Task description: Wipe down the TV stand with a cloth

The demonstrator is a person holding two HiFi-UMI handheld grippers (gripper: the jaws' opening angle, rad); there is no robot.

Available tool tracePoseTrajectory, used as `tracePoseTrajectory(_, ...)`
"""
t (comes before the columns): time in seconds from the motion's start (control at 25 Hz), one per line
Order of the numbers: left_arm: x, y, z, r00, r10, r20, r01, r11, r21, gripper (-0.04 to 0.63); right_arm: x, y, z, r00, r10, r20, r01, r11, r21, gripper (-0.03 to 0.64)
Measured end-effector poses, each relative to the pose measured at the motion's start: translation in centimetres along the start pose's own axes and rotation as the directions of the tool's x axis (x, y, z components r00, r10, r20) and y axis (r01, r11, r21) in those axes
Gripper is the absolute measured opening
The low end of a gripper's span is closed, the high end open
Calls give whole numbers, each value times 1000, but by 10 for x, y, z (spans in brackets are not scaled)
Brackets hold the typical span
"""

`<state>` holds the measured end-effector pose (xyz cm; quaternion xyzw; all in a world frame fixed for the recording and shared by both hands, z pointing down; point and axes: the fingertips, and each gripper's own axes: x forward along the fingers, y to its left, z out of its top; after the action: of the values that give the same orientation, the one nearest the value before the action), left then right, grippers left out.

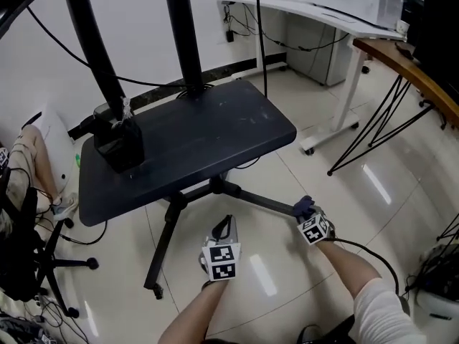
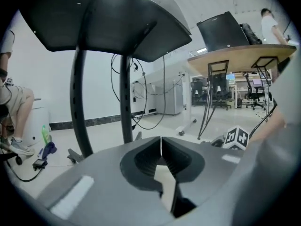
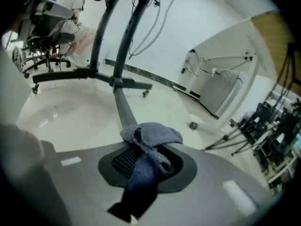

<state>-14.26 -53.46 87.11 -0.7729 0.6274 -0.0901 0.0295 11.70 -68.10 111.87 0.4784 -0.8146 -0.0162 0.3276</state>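
The TV stand's dark shelf [image 1: 215, 138] stands on a black pole and wheeled legs; from below it shows in the left gripper view as the shelf's underside [image 2: 108, 18]. My right gripper [image 1: 307, 211] is low at one leg [image 1: 265, 203] of the stand, shut on a blue cloth [image 3: 150, 138] that lies bunched over the leg [image 3: 123, 109]. My left gripper [image 1: 226, 226] hangs below the shelf's front edge, jaws shut together with nothing in them [image 2: 161, 147].
A black box [image 1: 122, 145] with cables sits on the shelf's left end. A seated person [image 1: 32, 163] and an office chair [image 1: 29, 264] are at the left. A white desk [image 1: 323, 16] and a wooden table on thin black legs [image 1: 387, 120] stand at the right.
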Motion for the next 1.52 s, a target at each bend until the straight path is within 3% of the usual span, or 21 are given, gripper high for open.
tracePoseTrajectory(0.12,5,-28,-6,998,-55,-18,54,998,-14,127,-42,-31,-39,998,-53,-17,53,997,57,92)
tracePoseTrajectory(0.2,-1,-38,1,997,-78,-11,78,997,12,127,-70,-19,3,993,-79,85,76,996,37,93)
tracePoseTrajectory(0.28,-19,-47,26,995,-101,25,99,993,67,127,-119,16,93,955,-71,288,75,997,-1,92)
tracePoseTrajectory(0.32,-34,-50,47,992,-111,57,105,990,99,127,-156,39,148,912,-55,407,64,998,-9,92)
tracePoseTrajectory(0.4,-79,-53,108,977,-121,174,91,981,172,127,-255,86,255,793,-14,608,-6,1000,31,92)
tracePoseTrajectory(0.48,-138,-48,178,948,-101,301,33,975,222,127,-356,130,333,701,46,712,-137,988,72,92)
tracePoseTrajectory(0.56,-191,-32,222,943,-42,331,-26,980,197,127,-427,165,374,645,120,755,-221,975,34,92)
tracePoseTrajectory(0.68,-254,1,261,962,68,265,-101,988,112,126,-482,184,406,576,197,794,-264,963,-47,92)
tracePoseTrajectory(0.72,-268,12,276,964,96,247,-124,987,101,124,-499,179,422,522,203,828,-263,962,-69,92)
tracePoseTrajectory(0.8,-286,34,318,958,127,257,-163,979,126,107,-539,158,474,344,167,924,-253,964,-80,91)
tracePoseTrajectory(0.84,-291,45,344,951,132,281,-181,971,155,107,-554,146,502,281,141,949,-254,965,-68,91)
tracePoseTrajectory(0.88,-294,55,372,941,132,311,-198,962,190,107,-561,135,526,267,124,956,-260,964,-52,91)
tracePoseTrajectory(1.04,-302,87,497,888,111,446,-264,918,297,107,-604,74,619,333,68,941,-232,973,12,92)
tracePoseTrajectory(1.12,-309,95,564,864,120,488,-282,920,272,107,-644,34,657,367,25,930,-211,976,57,92)
tracePoseTrajectory(1.2,-322,93,631,854,158,496,-275,946,173,118,-688,-3,684,425,-6,905,-197,976,99,92)
tracePoseTrajectory(1.24,-331,90,662,857,173,486,-265,956,126,118,-709,-17,695,473,-11,881,-192,975,115,92)
tracePoseTrajectory(1.32,-350,86,710,874,183,450,-243,967,80,118,-749,-38,712,602,-5,798,-196,969,154,92)
tracePoseTrajectory(1.36,-362,85,731,884,188,429,-240,968,72,121,-774,-49,725,638,-6,770,-200,964,173,92)
tracePoseTrajectory(1.4,-374,85,753,891,195,410,-242,968,66,121,-801,-60,741,646,-8,763,-208,960,186,92)
tracePoseTrajectory(1.48,-401,85,804,901,213,378,-253,965,60,121,-857,-77,780,630,9,776,-242,952,185,92)
tracePoseTrajectory(1.52,-415,85,832,903,224,367,-262,963,58,121,-884,-79,797,649,39,760,-271,945,183,92)
